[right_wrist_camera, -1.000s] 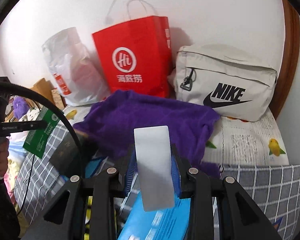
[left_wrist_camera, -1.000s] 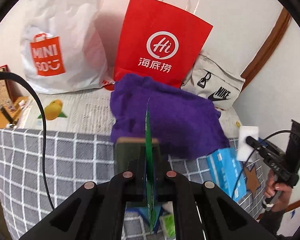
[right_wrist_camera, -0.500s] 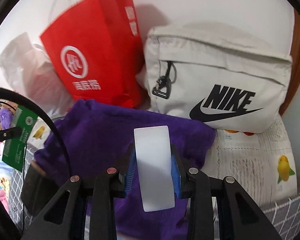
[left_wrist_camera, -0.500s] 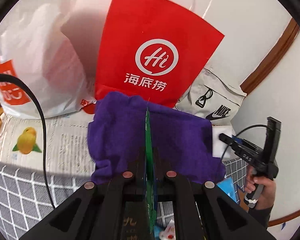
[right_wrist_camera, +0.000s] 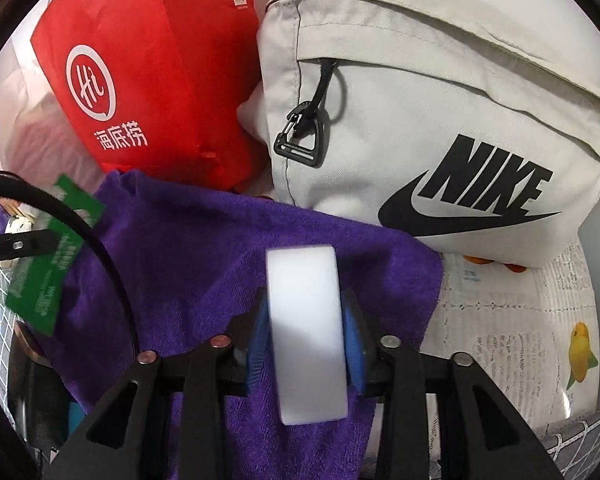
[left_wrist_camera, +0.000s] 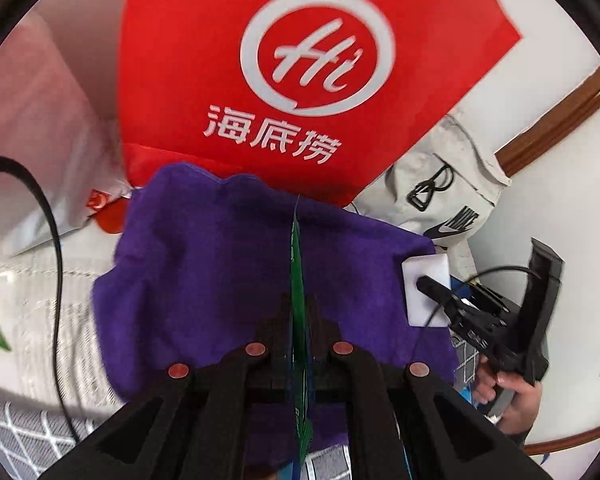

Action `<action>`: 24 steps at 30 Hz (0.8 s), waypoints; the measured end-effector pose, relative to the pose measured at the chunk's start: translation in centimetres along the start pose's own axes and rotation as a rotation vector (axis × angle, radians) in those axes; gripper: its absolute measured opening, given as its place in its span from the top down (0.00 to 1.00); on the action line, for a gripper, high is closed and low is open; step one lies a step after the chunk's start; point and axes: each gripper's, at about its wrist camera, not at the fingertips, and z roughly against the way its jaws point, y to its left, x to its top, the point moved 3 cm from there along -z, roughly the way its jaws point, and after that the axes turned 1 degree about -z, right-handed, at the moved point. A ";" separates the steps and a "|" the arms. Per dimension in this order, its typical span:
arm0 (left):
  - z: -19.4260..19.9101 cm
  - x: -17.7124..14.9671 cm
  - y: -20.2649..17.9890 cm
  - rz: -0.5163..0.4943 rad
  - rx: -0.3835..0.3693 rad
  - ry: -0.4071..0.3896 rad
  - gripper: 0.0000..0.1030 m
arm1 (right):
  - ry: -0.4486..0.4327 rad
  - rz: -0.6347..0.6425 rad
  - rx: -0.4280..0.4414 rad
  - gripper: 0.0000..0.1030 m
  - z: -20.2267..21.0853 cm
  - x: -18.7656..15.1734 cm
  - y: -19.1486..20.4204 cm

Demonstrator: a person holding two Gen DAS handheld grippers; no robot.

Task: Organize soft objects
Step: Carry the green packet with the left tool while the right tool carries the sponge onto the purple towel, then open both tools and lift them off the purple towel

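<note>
A purple towel (left_wrist_camera: 240, 272) lies crumpled on the bed in front of both grippers; it also shows in the right wrist view (right_wrist_camera: 228, 272). My left gripper (left_wrist_camera: 296, 312) is shut on a thin green packet (left_wrist_camera: 298, 280), seen edge-on above the towel and flat-on in the right wrist view (right_wrist_camera: 44, 276). My right gripper (right_wrist_camera: 306, 320) is shut on a white sponge block (right_wrist_camera: 306, 328), held over the towel's right part. The sponge (left_wrist_camera: 424, 280) and the right gripper also show at the right of the left wrist view.
A red paper bag (left_wrist_camera: 300, 80) stands against the wall behind the towel. A grey Nike bag (right_wrist_camera: 440, 128) lies to its right. A white plastic bag (left_wrist_camera: 40, 152) sits at left. A printed sheet (right_wrist_camera: 508, 320) and grey checked cover (left_wrist_camera: 20, 428) lie underneath.
Both grippers have moved forward toward the wall with the packet and the sponge held. The towel and the bags loom larger; the blue box has dropped out of view.
</note>
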 end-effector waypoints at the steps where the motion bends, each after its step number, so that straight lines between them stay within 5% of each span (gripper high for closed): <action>1: -0.4 0.2 0.2 0.007 0.004 0.004 0.95 | 0.005 0.003 0.004 0.52 -0.1 0.0 0.1; 6: -2.7 0.8 1.5 0.025 0.041 0.034 0.95 | -0.035 0.052 -0.009 0.41 0.8 0.3 0.6; 15: -4.0 1.5 3.2 0.029 0.119 0.044 0.94 | -0.108 0.079 -0.013 0.40 3.2 0.8 1.0; 18: -4.2 1.6 3.3 0.017 0.150 0.055 0.79 | -0.128 0.092 -0.010 0.40 3.9 0.7 1.5; 22: -4.2 1.8 2.9 -0.007 0.179 0.058 0.37 | -0.133 0.118 -0.022 0.40 5.0 0.1 2.4; 24: -3.5 2.0 2.4 -0.035 0.196 0.032 0.35 | -0.143 0.135 -0.020 0.40 5.5 0.0 3.1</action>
